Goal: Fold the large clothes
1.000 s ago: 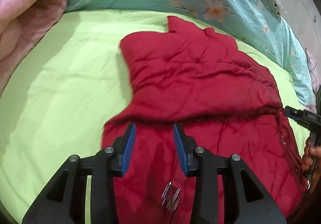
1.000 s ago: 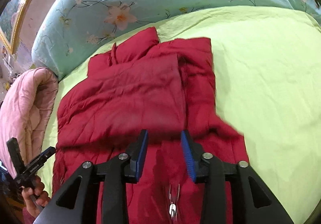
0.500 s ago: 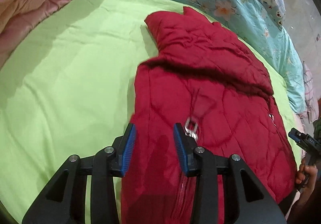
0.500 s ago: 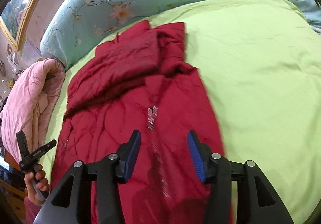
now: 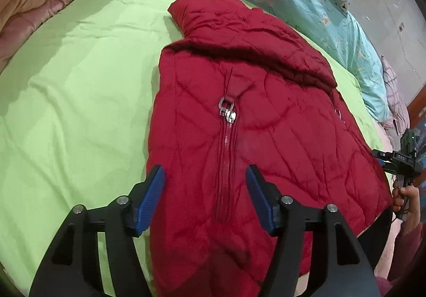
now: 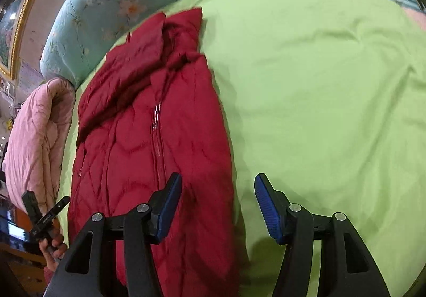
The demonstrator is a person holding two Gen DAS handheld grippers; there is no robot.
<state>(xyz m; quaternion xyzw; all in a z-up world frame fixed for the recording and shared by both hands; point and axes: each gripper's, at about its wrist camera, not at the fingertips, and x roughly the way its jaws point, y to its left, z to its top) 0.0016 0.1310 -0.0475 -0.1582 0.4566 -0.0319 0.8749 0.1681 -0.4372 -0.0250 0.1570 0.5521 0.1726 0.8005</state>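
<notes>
Our left tongs (image 5: 205, 198) and right tongs (image 6: 218, 203) hang above the red jacket (image 5: 266, 137) on the green bed (image 6: 319, 84), both opening, nothing gripped between them.

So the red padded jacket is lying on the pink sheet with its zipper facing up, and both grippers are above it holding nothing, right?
Not quite: the sheet under the red jacket is light green, as the left wrist view shows. The zipper does face up, and the left gripper and right gripper, jaws opening, hold nothing.
</notes>
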